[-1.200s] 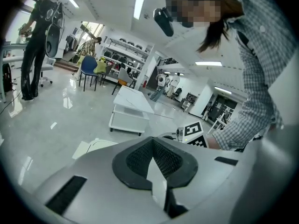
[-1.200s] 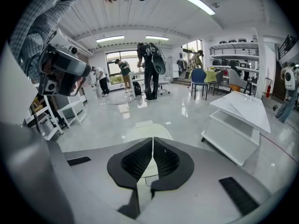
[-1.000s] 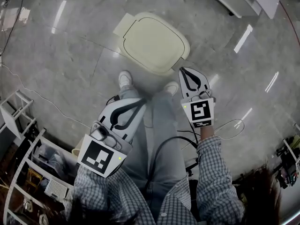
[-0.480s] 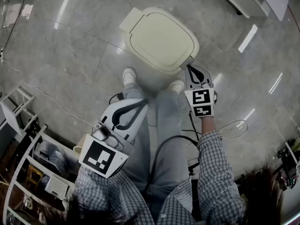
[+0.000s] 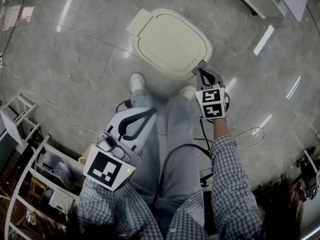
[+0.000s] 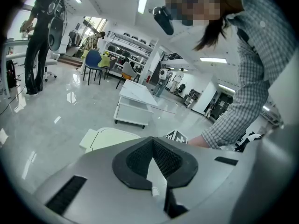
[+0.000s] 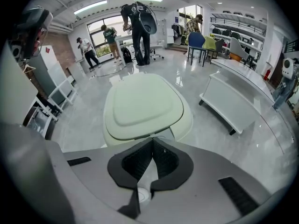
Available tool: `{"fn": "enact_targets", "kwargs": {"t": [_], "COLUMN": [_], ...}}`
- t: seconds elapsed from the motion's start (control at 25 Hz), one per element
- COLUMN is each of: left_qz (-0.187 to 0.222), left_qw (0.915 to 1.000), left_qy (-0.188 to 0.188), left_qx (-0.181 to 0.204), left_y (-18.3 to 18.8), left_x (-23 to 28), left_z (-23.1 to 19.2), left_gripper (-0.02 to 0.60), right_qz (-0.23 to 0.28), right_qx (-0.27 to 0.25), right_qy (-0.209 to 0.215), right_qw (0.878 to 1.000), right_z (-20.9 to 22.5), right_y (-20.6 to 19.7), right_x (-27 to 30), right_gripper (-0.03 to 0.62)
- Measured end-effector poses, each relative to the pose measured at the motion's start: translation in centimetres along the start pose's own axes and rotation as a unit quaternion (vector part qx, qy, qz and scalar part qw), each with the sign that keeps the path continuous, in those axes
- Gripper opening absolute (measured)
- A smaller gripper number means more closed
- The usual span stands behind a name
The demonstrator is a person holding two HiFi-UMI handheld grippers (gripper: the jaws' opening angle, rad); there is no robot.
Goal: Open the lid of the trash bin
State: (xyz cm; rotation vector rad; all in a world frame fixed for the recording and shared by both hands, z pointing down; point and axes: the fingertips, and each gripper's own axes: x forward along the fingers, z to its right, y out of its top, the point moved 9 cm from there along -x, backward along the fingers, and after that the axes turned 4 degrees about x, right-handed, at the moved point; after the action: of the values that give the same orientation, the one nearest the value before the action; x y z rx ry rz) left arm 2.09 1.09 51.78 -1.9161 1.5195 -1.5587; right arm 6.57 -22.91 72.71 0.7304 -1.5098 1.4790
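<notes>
The trash bin [image 5: 170,40] stands on the grey floor just ahead of the person's shoes, its cream lid [image 7: 142,104] down flat. A small grey tab [image 7: 163,133] sits at the lid's front edge. My right gripper [image 5: 200,72] is shut and empty, with its tips right at the bin's front right edge by that tab. In the right gripper view its jaws [image 7: 153,140] point at the lid's front rim. My left gripper [image 5: 148,112] is shut on nothing and held back over the person's left leg. From it the bin [image 6: 108,136] shows low and ahead.
A white low table [image 7: 233,104] stands to the right of the bin. A wire shelf rack [image 5: 22,154] is at the person's back left. Cables [image 5: 50,109] trail over the floor. People [image 7: 139,27] stand far behind the bin.
The right gripper has reached forward from beside the bin to its front right edge. The left gripper has stayed over the leg. The lid has not moved.
</notes>
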Motion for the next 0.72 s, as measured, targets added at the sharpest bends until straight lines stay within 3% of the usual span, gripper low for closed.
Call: {"fn": "enact_targets", "kwargs": {"t": [0.72], "left_qz": [0.001], "left_qw": [1.0000], "left_qy": [-0.001], "left_qx": [0.008], "left_y": [0.76], "left_x": [0.05], "left_z": [0.45], "left_gripper": [0.005], "right_qz": [-0.004], "right_qx": [-0.007], "right_qy": [0.008], "right_qw": [1.000], "right_z": [0.11], "right_y": [0.34], "right_x": [-0.25], "right_gripper": [0.020]}}
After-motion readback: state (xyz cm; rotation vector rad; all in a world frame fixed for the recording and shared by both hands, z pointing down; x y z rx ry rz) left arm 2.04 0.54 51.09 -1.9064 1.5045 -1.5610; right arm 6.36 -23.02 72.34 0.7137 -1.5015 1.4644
